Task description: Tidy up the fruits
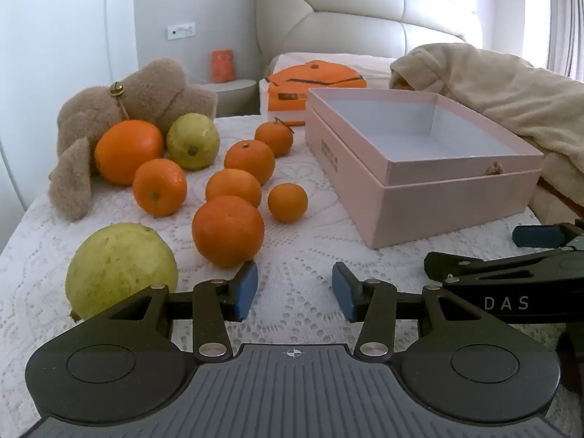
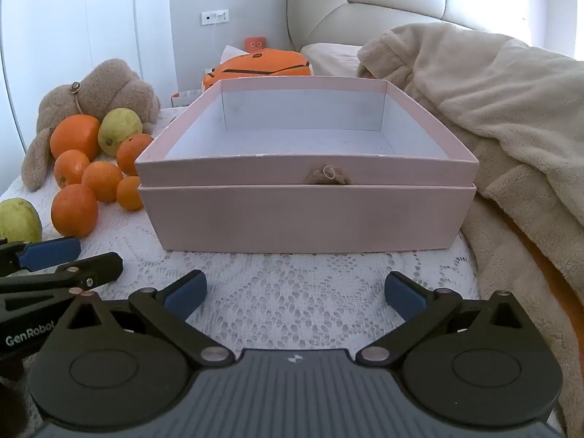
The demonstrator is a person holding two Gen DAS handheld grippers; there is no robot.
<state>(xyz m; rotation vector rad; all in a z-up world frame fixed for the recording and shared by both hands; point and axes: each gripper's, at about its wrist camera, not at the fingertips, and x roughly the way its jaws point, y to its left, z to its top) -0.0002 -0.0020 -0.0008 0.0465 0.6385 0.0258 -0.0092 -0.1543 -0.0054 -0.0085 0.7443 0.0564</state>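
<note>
Several oranges lie on the white lace cloth, the nearest orange [image 1: 227, 230] just ahead of my left gripper [image 1: 295, 289], which is open and empty. A yellow-green guava [image 1: 120, 268] sits at its left, and a second guava [image 1: 193, 141] lies farther back. The open pink box [image 1: 452, 197] stands to the right, empty inside. In the right wrist view my right gripper [image 2: 295, 294] is open and empty, just in front of the pink box [image 2: 303, 215]. The oranges [image 2: 75, 210] and a guava [image 2: 18, 219] show at the left there.
A brown plush toy [image 1: 138, 91] lies behind the fruit. A beige blanket [image 2: 492, 116] is piled to the right of the box. An orange and white bag [image 1: 314, 76] sits behind the box, before the bed's headboard [image 1: 365, 11].
</note>
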